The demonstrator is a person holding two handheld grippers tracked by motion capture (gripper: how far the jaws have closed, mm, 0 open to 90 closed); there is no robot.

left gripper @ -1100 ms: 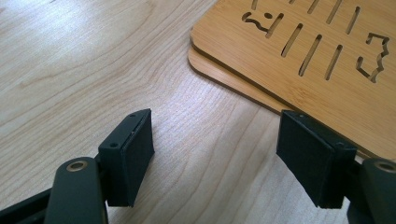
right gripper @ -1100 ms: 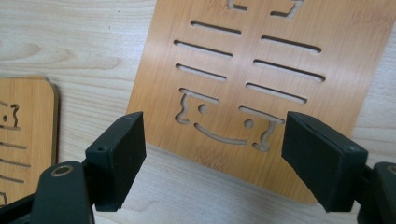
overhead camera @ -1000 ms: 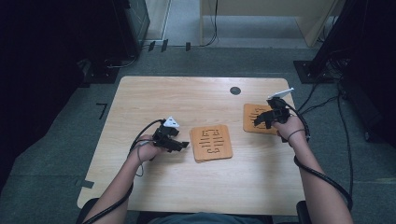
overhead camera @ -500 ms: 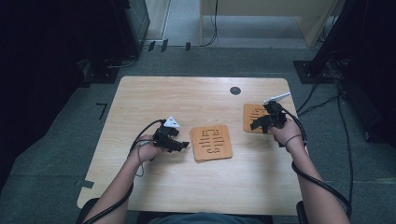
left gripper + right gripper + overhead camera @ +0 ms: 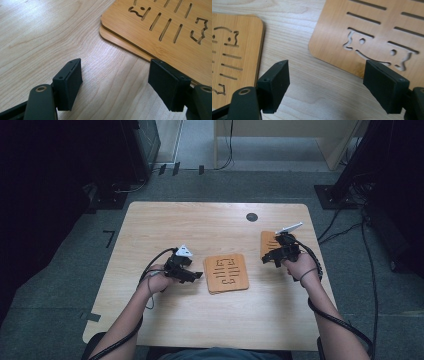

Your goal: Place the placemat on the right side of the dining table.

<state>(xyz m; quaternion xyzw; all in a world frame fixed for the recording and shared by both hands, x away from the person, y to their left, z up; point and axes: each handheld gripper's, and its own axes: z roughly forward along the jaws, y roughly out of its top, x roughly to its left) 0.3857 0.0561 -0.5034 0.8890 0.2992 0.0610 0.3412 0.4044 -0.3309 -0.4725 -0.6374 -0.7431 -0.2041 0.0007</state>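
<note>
Two slotted bamboo boards [image 5: 227,272] lie stacked mid-table; in the left gripper view the stack [image 5: 162,25] fills the upper right, its lower board's edge [image 5: 117,41] peeking out. My left gripper [image 5: 196,276] [image 5: 116,75] is open just left of the stack, low over the table, its right jaw near the stack's edge. A third slotted board [image 5: 267,242] [image 5: 374,32] lies at the right. My right gripper [image 5: 267,259] [image 5: 327,75] is open at that board's near-left corner, nothing between its jaws. The stack [image 5: 234,57] sits to its left.
The wooden table [image 5: 200,225] has a black round grommet [image 5: 252,217] near its far edge. Cables trail from both grippers along the forearms. Dark equipment and cables stand on the grey floor around the table.
My right gripper has slid left and toward me, off the top of the right board to its near-left corner. The left gripper has hardly moved.
</note>
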